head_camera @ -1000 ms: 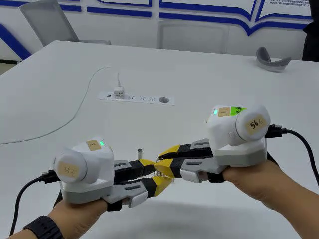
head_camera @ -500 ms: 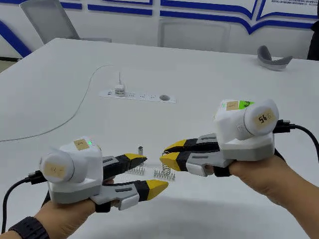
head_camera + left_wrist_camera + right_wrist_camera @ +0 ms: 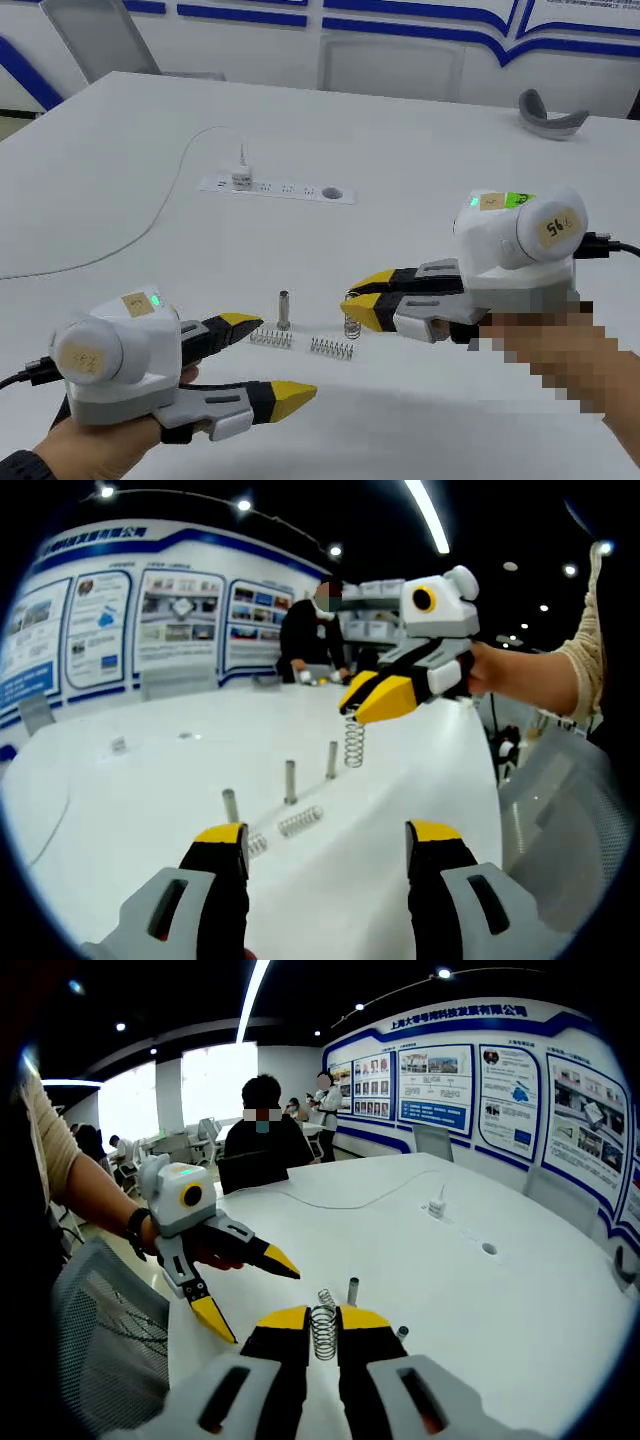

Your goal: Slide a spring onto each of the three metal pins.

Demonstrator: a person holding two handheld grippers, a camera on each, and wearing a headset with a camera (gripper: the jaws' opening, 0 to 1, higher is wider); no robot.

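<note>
Bright ceiling light — fisheye-warped edges

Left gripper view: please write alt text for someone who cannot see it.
The right gripper holds a spring upright over a white table, beside the farthest of three metal pins. Two springs lie near the pins, ahead of the open left gripper.

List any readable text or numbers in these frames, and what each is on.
"45": round sticker on the right hand-held gripper; any digit before it is unclear.
Blurred, unreadable: end label on the left hand-held gripper.
Too small to read: wall posters, Chinese heading and body text.
</note>
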